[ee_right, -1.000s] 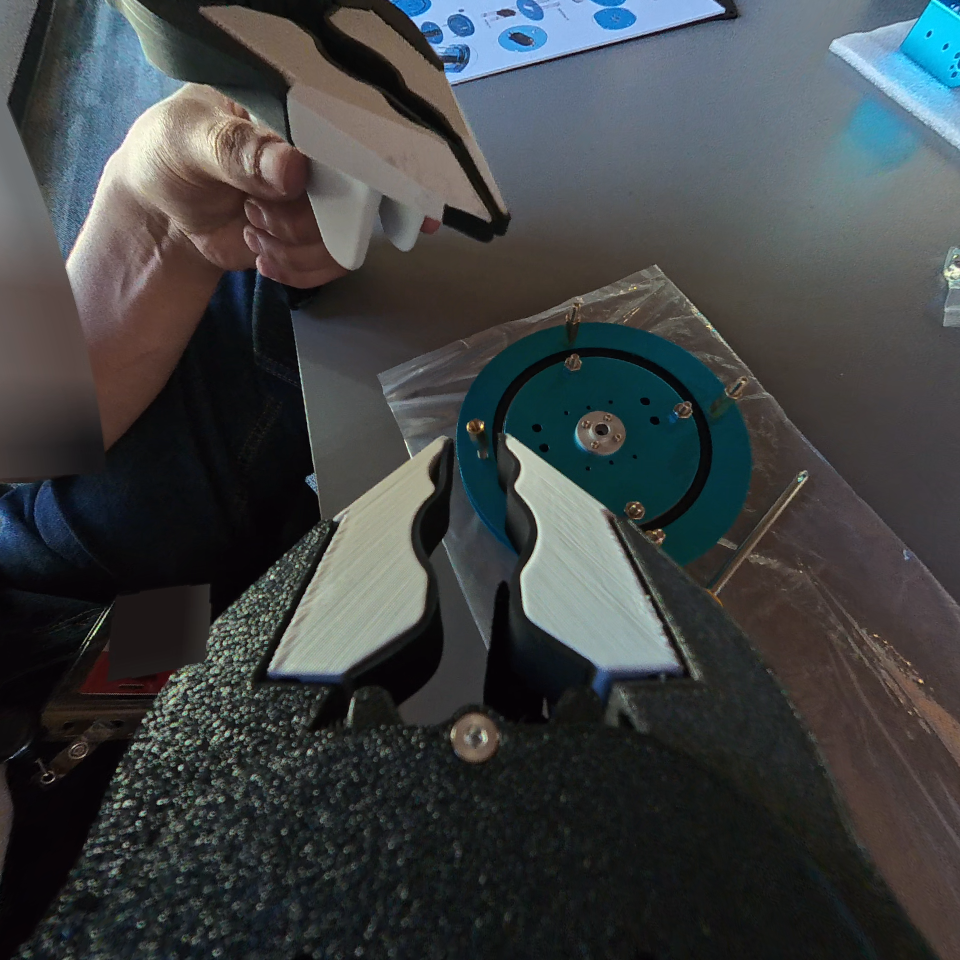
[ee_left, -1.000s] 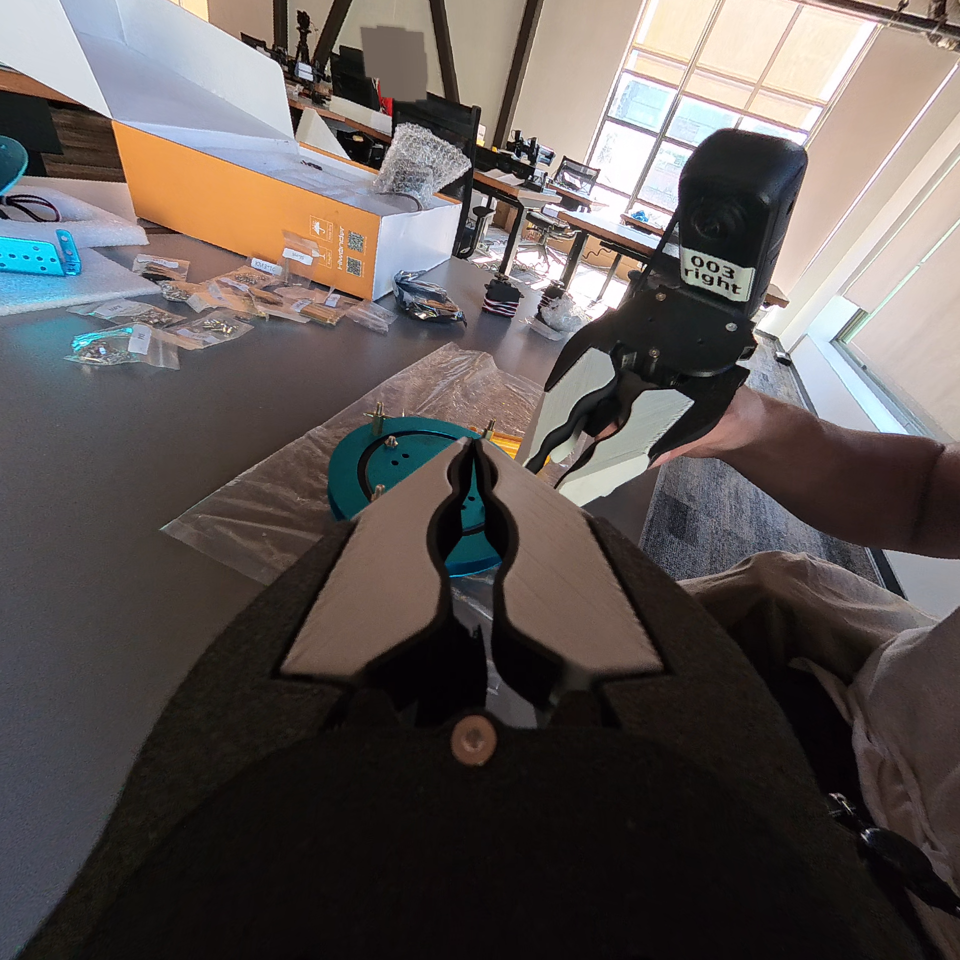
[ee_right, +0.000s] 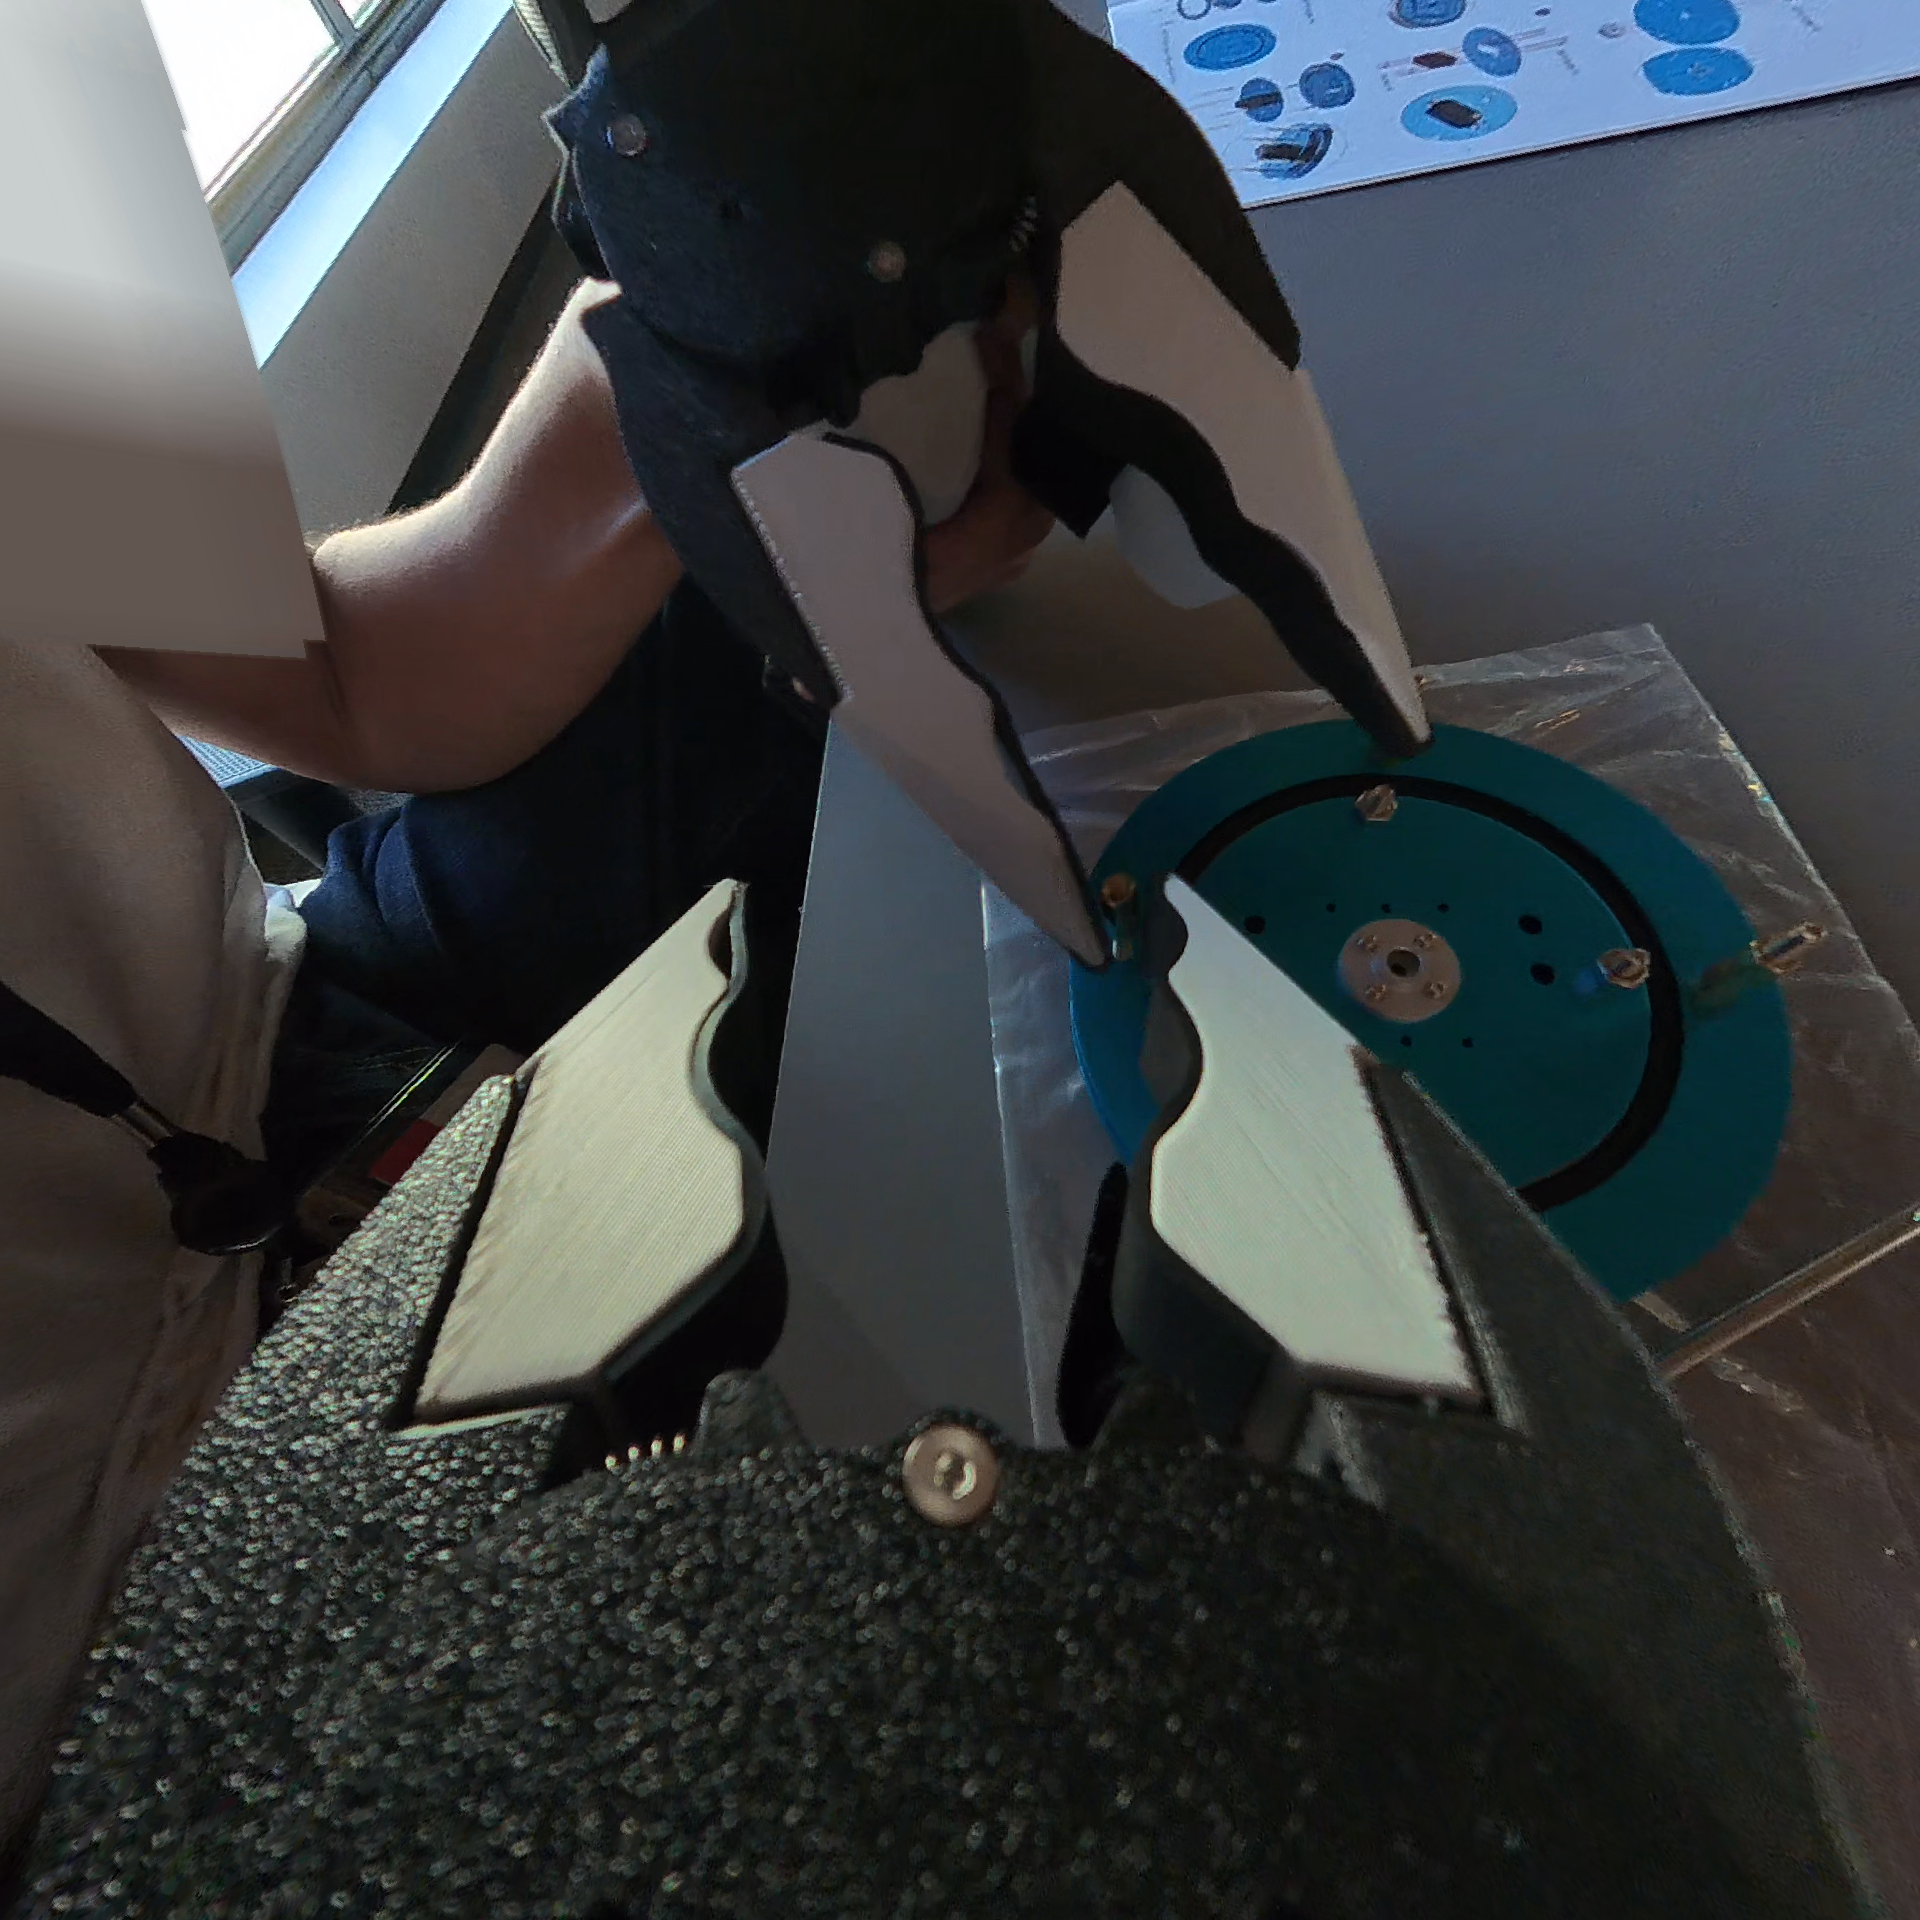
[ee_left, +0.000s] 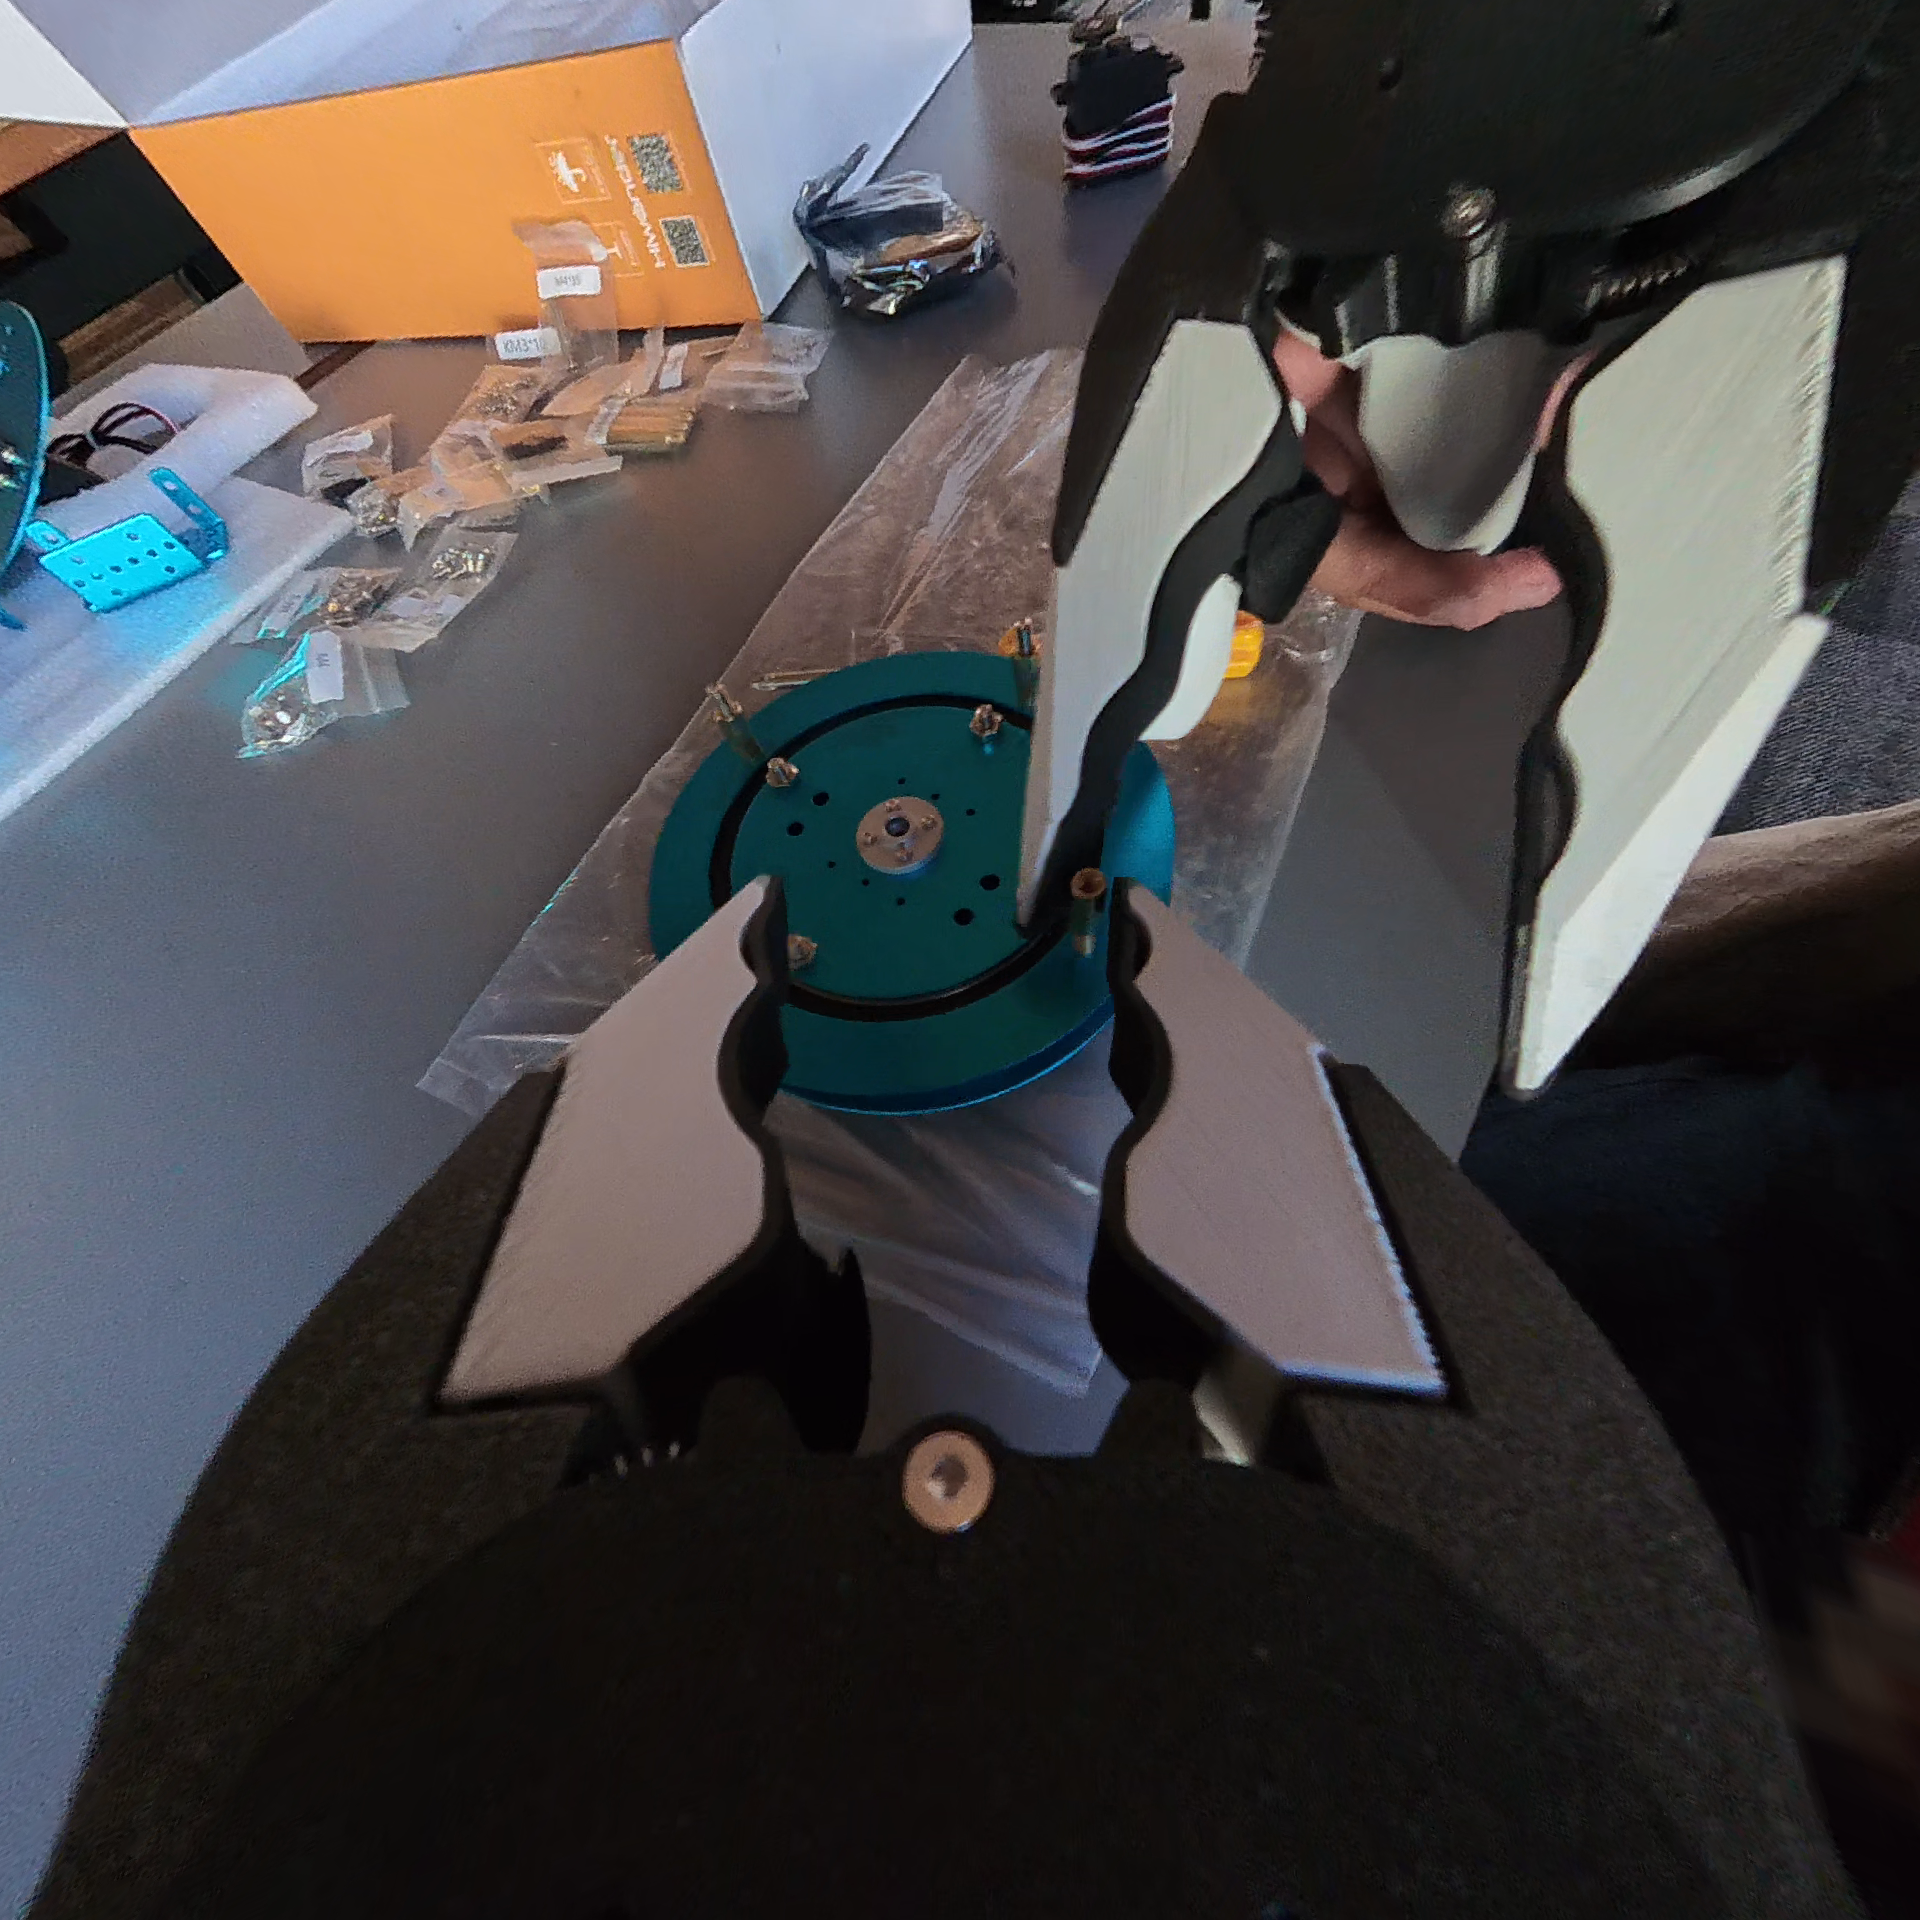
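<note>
A teal metal disc [ee_left: 904, 935] with a black ring groove, a silver hub and brass standoffs lies on a clear plastic bag [ee_left: 935, 499] near the table's front edge. My left gripper [ee_left: 948, 894] is open and empty, with both fingertips down on the disc's near rim. My right gripper [ee_left: 1278, 997] is open and empty: one fingertip rests on the disc beside a brass standoff [ee_left: 1086, 894], and the other hangs past the table edge. In the right wrist view my right gripper [ee_right: 951, 894] straddles the table edge beside the disc [ee_right: 1507, 1091], facing my left gripper [ee_right: 1247, 847].
An orange and white box [ee_left: 447, 197], several small bags of hardware [ee_left: 468, 488] and a blue bracket [ee_left: 125, 561] lie at the back left. A thin metal tool [ee_right: 1766, 1299] lies on the bag. A printed sheet [ee_right: 1507, 83] lies beyond. The person's arm [ee_right: 499, 623] is beside the table edge.
Both grippers have opened wide and come down onto the teal disc. The left was shut above the disc; the right was only slightly open and higher.
</note>
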